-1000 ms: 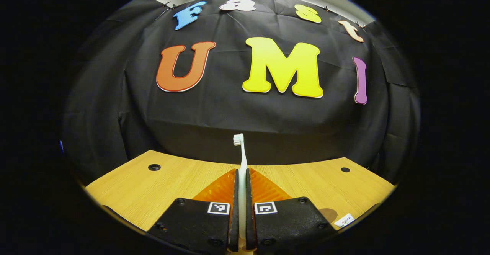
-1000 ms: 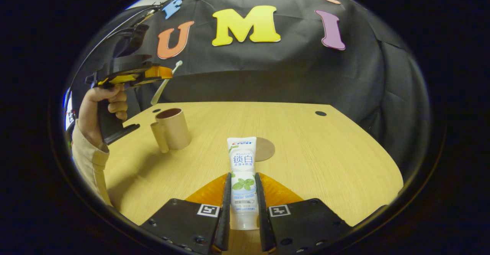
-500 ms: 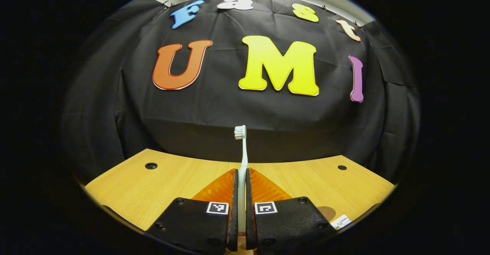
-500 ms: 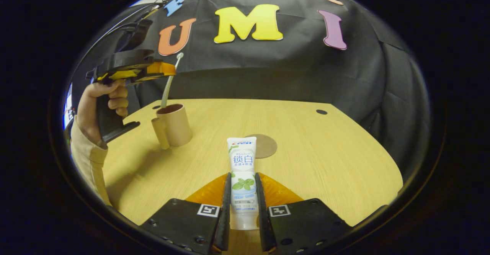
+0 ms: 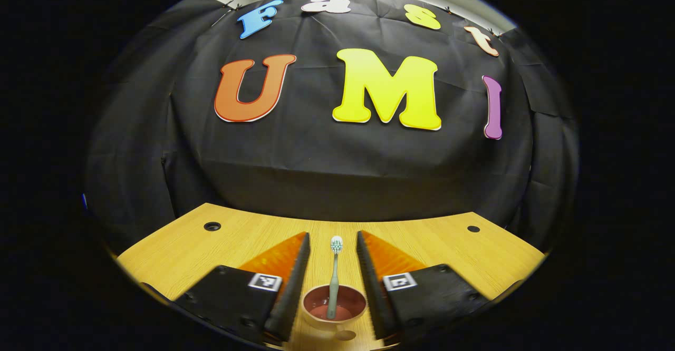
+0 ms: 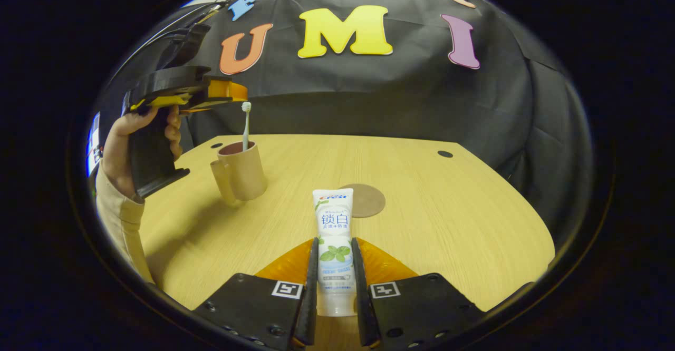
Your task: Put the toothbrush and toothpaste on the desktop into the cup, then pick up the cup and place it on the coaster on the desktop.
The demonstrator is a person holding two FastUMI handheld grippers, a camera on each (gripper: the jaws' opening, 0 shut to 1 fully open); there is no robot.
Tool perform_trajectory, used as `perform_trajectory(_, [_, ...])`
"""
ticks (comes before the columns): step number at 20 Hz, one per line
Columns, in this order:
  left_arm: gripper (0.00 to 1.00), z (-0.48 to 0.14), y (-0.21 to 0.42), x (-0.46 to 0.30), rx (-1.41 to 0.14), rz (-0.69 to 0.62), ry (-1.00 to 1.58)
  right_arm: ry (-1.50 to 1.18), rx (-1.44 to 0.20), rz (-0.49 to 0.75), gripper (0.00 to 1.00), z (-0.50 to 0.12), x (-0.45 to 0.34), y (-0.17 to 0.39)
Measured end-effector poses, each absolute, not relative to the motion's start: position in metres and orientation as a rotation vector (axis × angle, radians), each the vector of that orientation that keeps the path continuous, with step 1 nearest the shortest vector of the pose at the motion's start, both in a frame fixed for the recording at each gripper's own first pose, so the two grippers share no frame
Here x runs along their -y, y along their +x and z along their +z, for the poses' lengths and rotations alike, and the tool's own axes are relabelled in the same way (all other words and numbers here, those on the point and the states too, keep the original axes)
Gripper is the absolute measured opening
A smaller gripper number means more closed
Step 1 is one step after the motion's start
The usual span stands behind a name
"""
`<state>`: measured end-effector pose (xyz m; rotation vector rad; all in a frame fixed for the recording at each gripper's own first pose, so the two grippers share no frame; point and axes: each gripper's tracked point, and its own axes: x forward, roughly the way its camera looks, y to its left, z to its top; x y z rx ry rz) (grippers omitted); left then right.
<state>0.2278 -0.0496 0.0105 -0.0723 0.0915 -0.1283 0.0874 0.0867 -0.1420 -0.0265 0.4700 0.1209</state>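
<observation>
Wooden surface (image 6: 422, 208) is carrying the cup (image 6: 240, 171), toothbrush (image 6: 245, 125) standing inside under the spread left tool (image 5: 332, 266), while the toothpaste (image 6: 334, 245) is being pinched lengthwise by the right tool (image 6: 334, 288), the cup lying ahead-left.

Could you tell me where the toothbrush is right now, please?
The toothbrush stands in the cup, head up, between the open left tongs; in the right gripper view the cup sits at the desk's far left, beyond the coaster.
</observation>
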Motion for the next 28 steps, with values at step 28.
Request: perform_trajectory(28, [0.98, 0.059, 0.193, -0.04, 0.066, -0.09, -0.123, 0.07, -0.084, 0.412, 0.33, -0.003, -0.286, 0.229])
